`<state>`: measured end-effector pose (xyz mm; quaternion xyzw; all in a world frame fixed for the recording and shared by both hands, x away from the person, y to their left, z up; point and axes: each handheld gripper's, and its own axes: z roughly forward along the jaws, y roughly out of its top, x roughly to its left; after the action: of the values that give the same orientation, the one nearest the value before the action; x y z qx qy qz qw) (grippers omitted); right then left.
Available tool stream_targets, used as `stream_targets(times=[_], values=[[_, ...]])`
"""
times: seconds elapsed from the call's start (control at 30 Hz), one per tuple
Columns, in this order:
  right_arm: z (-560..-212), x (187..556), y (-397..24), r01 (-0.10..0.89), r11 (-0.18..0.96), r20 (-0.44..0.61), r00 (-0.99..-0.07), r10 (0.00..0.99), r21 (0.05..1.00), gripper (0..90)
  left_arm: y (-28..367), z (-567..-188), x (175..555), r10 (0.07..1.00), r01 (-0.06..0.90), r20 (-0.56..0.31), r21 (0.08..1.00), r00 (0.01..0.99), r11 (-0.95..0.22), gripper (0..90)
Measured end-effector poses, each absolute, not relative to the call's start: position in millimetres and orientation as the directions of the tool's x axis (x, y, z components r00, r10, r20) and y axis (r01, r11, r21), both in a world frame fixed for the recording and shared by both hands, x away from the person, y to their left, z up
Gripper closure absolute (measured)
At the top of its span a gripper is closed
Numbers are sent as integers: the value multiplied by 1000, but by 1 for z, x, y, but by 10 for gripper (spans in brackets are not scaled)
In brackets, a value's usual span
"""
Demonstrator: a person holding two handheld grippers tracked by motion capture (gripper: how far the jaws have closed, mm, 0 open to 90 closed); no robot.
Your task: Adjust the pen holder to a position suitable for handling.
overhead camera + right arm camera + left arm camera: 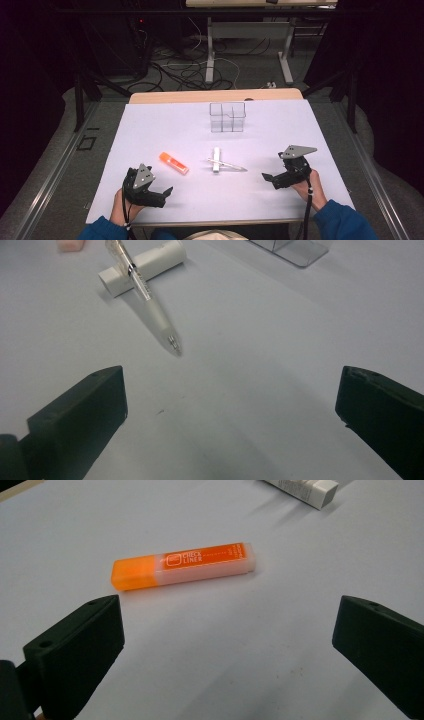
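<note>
At the near edge of the white table, the person's two hands each hold a gripper low over the surface. The left gripper sits at the near left corner with its jaws spread wide apart and nothing between them; the right gripper sits at the near right, its jaws likewise wide apart and empty.

Just beyond the left gripper lies an orange highlighter, flat on the table. In the left gripper view the highlighter lies crosswise ahead of the open jaws, apart from them, its orange cap toward the left jaw and its printed label facing up.

Near the middle of the table, to the right of the highlighter, a clear pen lies across a white stick-shaped item, touching it. In the right gripper view the pen rests over the white stick, with its tip pointing toward the gripper and well ahead of the jaws.

Farthest off, toward the table's far side, stands a clear plastic organizer with compartments, upright and apart from everything else.
</note>
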<state>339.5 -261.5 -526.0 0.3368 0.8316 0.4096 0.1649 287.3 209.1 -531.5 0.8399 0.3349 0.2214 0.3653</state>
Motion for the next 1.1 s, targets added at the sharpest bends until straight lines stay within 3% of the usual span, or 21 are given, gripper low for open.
stream_targets(times=[1.03,1.1], values=[[-519,428,-239,429,406,3,-691,723,807,1,210,-534,289,732,414,112,763,672,-497,1],[-518,434,-237,440,410,-1,-681,733,799,49,210,-534,289,729,411,117,761,675,-503,1]])
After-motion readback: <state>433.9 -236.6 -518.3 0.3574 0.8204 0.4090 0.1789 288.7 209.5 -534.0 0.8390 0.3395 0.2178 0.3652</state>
